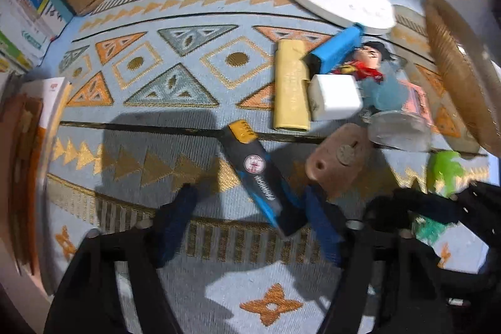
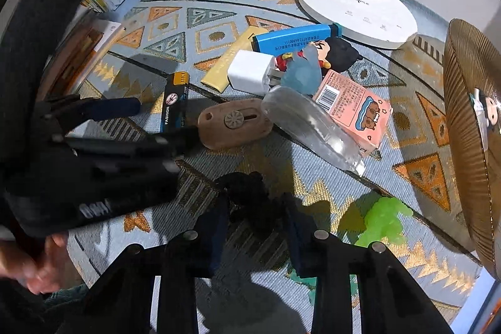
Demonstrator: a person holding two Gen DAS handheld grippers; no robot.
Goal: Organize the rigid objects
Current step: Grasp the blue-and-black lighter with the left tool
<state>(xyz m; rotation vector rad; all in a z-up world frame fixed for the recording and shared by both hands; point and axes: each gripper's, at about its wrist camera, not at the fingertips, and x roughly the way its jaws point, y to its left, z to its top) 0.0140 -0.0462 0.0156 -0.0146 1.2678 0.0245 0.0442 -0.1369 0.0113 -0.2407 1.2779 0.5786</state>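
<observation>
Gripping lumpy black object (image 2: 247, 196), right claw (image 2: 256, 227), woven patterned cloth (image 2: 313, 187)

The word "FASHION" runs along the black-and-blue case (image 2: 175, 105), left of centre in the right wrist view — beside it a round red-and-white emblem. The blue marker (image 2: 294, 38), upper centre, carries a printed number, partly legible as 0512-65880111. The white lamp base (image 2: 357, 5), upper right, bears a small brand word, too small to make out. The pink box (image 2: 353, 105) shows a barcode.
</observation>
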